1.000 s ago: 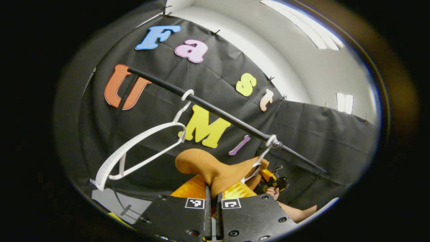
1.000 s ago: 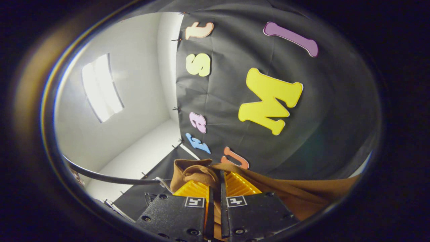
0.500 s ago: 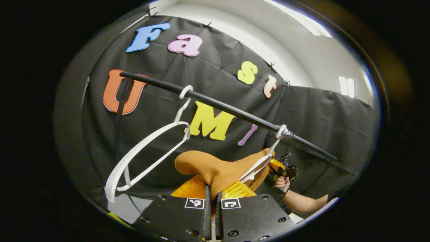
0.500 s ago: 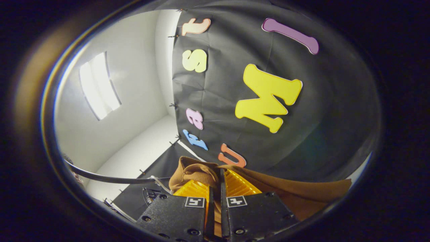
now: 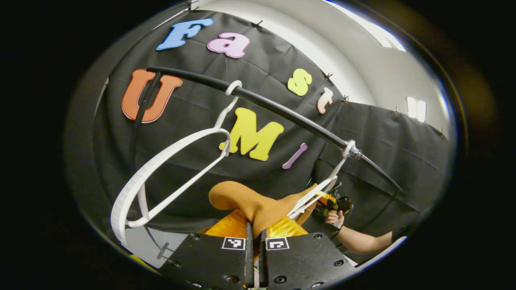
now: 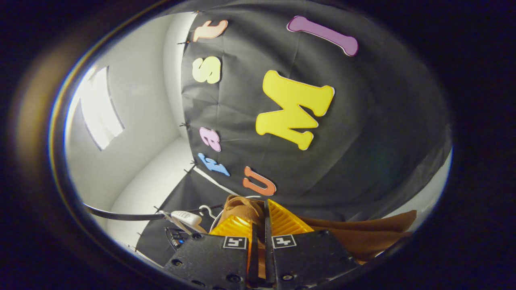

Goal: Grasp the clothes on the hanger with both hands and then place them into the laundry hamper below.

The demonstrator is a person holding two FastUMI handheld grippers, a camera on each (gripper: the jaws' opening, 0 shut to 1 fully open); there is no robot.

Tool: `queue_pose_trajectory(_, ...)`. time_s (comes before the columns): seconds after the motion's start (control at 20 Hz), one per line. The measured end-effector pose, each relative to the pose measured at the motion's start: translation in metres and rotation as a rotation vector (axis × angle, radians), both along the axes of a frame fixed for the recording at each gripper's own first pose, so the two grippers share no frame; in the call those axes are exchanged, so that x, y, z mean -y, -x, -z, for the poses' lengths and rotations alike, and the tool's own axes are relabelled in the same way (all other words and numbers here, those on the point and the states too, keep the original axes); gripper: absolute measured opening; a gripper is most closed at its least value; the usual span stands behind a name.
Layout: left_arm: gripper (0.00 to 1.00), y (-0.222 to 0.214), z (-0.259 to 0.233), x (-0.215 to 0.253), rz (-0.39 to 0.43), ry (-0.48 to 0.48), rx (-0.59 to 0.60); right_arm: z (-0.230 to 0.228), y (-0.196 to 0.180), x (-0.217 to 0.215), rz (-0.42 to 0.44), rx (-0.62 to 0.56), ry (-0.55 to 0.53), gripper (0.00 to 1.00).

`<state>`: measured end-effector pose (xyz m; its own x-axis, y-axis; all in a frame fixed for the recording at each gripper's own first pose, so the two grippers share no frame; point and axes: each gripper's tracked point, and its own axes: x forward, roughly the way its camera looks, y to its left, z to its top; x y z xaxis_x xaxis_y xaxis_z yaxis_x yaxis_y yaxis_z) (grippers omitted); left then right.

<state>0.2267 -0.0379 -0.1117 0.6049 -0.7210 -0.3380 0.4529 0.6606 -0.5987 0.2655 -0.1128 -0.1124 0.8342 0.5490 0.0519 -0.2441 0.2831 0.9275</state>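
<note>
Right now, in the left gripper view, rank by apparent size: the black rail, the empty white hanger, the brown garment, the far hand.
1. black rail, the longest span
2. empty white hanger, close behind; it hangs nearer the camera, so that is unsure
3. brown garment, partly hidden by the jaws
4. hand, smallest and farther off

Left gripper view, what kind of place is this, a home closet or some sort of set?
Probably a staged recording booth, not a home closet: black cloth wall pinned over plain white walls, a bare black rail carrying white plastic hangers, and a brown garment pinched in a hand-held gripper.
</note>
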Motion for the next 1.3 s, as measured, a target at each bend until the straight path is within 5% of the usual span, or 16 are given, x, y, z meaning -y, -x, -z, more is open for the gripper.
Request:
queue_pose_trajectory(0.75,0.05,0.046,0.058,-0.023,-0.077,0.054,-0.133,0.041,0.059,-0.023,-0.047,-0.124,0.073,0.09)
queue_pose_trajectory(1.3,0.05,0.118,0.065,-0.002,-0.068,0.111,-0.125,0.067,0.108,-0.045,-0.037,-0.192,0.014,0.08)
